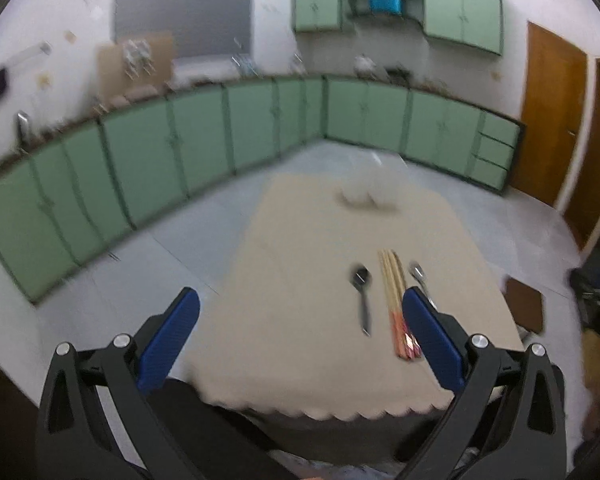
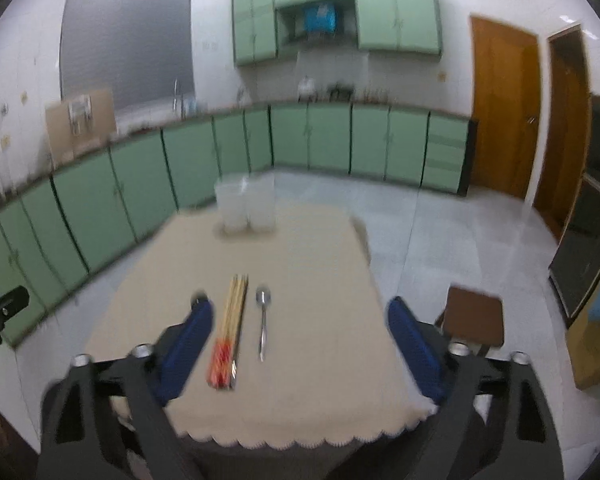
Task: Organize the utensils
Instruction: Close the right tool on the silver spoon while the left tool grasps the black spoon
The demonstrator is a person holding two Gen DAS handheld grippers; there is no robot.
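On the beige tablecloth lie a dark spoon, a bundle of wooden chopsticks with red ends, and a silver spoon partly hidden behind my left gripper's right finger. My left gripper is open and empty, held above the table's near left side. In the right wrist view the chopsticks and the silver spoon lie side by side on the tablecloth; the dark spoon peeks out behind the left finger. My right gripper is open and empty above them.
A translucent white two-part holder stands at the table's far end, blurred in the left wrist view. A brown stool stands to the right of the table. Green cabinets line the walls. The tablecloth's scalloped edge is nearest me.
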